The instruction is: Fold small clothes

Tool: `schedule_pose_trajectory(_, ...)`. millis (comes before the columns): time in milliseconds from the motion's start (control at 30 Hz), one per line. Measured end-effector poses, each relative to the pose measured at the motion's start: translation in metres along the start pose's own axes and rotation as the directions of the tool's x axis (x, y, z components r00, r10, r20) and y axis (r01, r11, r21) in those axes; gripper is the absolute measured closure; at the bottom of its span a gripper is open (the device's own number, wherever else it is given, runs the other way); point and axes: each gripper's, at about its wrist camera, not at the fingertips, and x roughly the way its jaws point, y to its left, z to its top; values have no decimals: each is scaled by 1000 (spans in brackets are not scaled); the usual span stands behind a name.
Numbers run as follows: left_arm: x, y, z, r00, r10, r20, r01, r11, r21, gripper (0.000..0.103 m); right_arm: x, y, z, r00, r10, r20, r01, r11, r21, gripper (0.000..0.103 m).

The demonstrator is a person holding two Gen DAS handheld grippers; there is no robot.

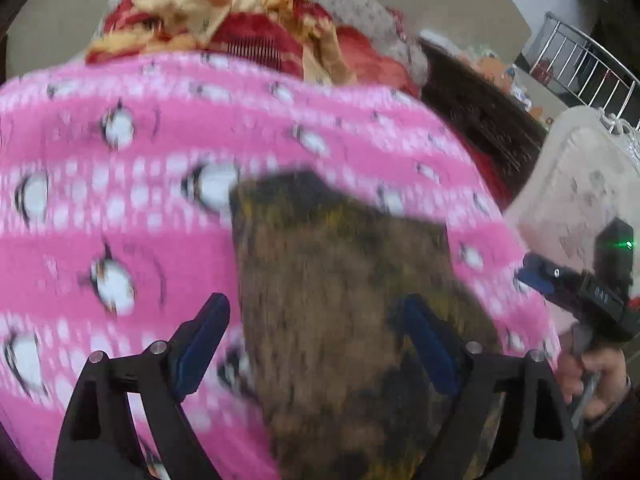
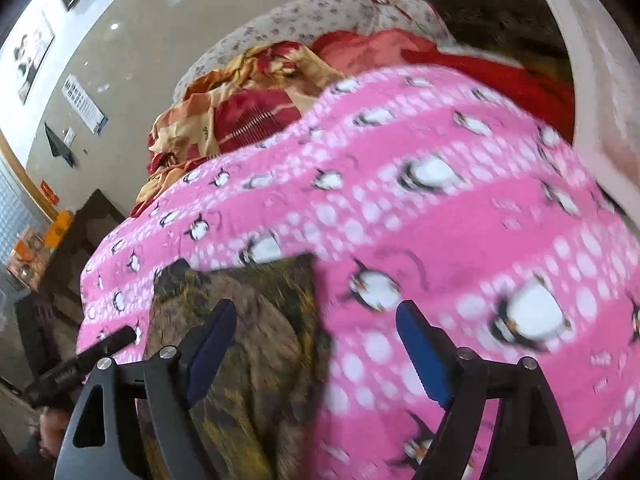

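Biggest thing in shot was the pink penguin blanket (image 1: 120,220) spread over the bed, with a heap of red and gold bedding (image 2: 240,92) bunched up behind it. On top of the pink sat the small brownish mottled garment (image 1: 340,300), lying pretty flat but blurry, so I couldn't tell what kind of garment it was. It looked soft, light and floppy to me, so I'd guess it would sag and slide on the fleece unless pinched right at an edge or corner. The left gripper (image 1: 316,344) had its fingers spread wide over the garment, holding nothing. The right gripper (image 2: 316,348) was the same, fingers apart, straddling the garment's right edge.
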Motion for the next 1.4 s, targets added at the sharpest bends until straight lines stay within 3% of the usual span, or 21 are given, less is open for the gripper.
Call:
schedule_pose_trajectory(200, 8, 14, -38, 997, 59, -53, -63, 996, -65, 13, 11, 3, -31, 1000, 14, -22, -15, 998, -56, 16)
schedule_pose_trajectory(267, 7, 18, -44, 999, 26, -41, -29, 997, -77, 4, 26, -1, -36, 993, 100, -68, -102, 994, -27, 13)
schedule_pose_trajectory(333, 10, 17, -44, 997, -38, -64, 32, 996, -82, 1, 45, -6, -39, 976, 185, -119, -182, 983, 32, 12)
schedule_pose_trajectory(467, 20, 7, -40, 967, -232, -107, 221, 970, -102, 1, 61, -2, -31, 943, 302, -137, -301, 953, 27, 6)
schedule_pose_trajectory(533, 23, 3, -39, 964, -243, -107, 235, 968, -83, 1, 76, 5, -26, 922, 348, -169, -353, 936, 4, 6)
schedule_pose_trajectory(667, 25, 12, -33, 962, -261, -83, 248, 958, -146, 1, 91, 17, -22, 921, 344, -184, -362, 929, -72, 7)
schedule_pose_trajectory(700, 26, 12, -33, 960, -266, -91, 250, 956, -153, 1, 92, 19, -22, 905, 371, -208, -392, 917, -70, 7)
schedule_pose_trajectory(800, 27, 3, -32, 957, -258, -130, 247, 965, -93, 1, 88, 20, -28, 820, 492, -293, -526, 849, -47, 9)
schedule_pose_trajectory(833, 28, 0, -32, 957, -252, -142, 246, 967, -64, 1, 86, 19, -30, 815, 500, -294, -537, 842, -57, 9)
schedule_pose_trajectory(933, 34, -5, -30, 964, -221, -147, 220, 975, -27, 1, 96, 14, -25, 850, 467, -244, -492, 869, -49, 19)
schedule_pose_trajectory(1067, 39, -17, -30, 984, -129, -123, 125, 991, -45, 1, 102, 23, -22, 883, 415, -220, -443, 892, -93, 18)
schedule_pose_trajectory(1200, 44, -42, -37, 991, 57, -118, -53, 998, 36, 0, 99, 21, -22, 879, 427, -210, -453, 886, -95, 18)
schedule_pose_trajectory(1400, 49, -48, -35, 990, 93, -102, -91, 995, 29, 0, 97, 20, -24, 884, 412, -219, -444, 887, -124, 15)
